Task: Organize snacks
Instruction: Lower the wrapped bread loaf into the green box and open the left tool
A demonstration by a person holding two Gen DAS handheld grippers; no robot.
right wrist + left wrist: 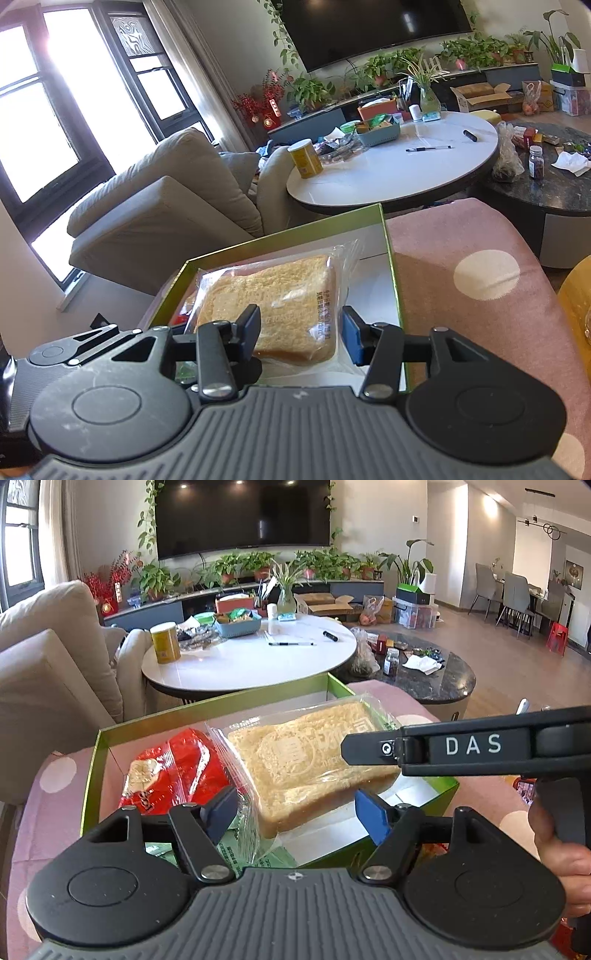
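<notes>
A green box (221, 703) stands open on the pink dotted cloth. In it lie a clear-wrapped toast slice (310, 760) and a red snack packet (177, 771) to its left. My left gripper (295, 812) is open, hovering at the box's near edge over the toast wrapper. My right gripper (301, 336) is open with its fingers on either side of the toast (273, 302); whether they touch it is unclear. The right gripper's body (472, 744) reaches in from the right over the toast. The box also shows in the right wrist view (288, 225).
A white round table (251, 661) beyond holds a yellow can (165, 642), a blue basket (238, 626) and pens. A dark round table (424, 679) sits right of it. A beige sofa (48, 672) is at left. The pink cloth (461, 266) extends to the right.
</notes>
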